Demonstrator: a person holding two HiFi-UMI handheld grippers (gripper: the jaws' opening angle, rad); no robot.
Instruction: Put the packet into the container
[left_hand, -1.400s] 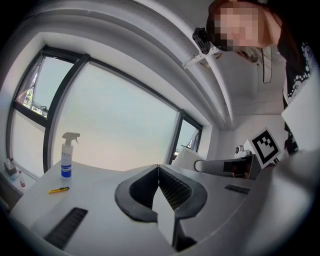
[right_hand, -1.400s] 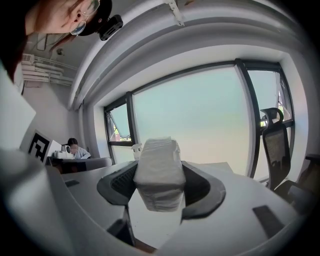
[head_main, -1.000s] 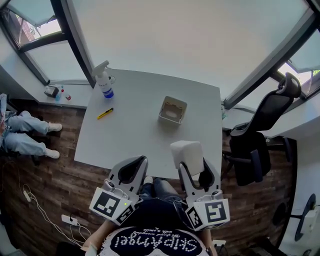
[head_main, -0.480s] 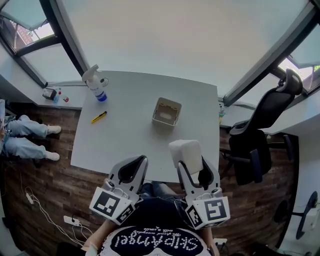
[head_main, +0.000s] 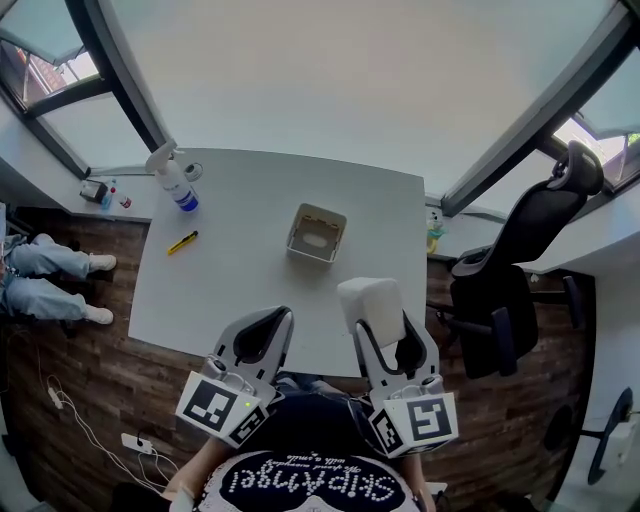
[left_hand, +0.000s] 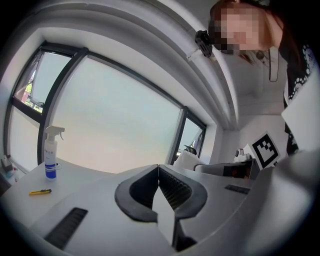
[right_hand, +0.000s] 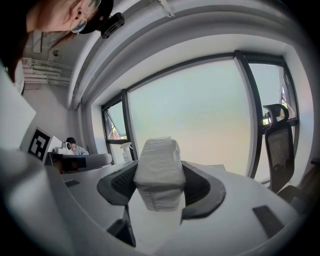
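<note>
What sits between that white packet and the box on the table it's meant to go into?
Nothing visible. The right gripper holds the packet at the near edge of the table, and only bare tabletop separates it from the open container. The spray bottle and yellow tool lie off to the left.

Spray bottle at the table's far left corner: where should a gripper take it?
Take the spray bottle by its round body below the trigger head, coming in level from the near side: it stands upright, and the head overhangs on top.
</note>
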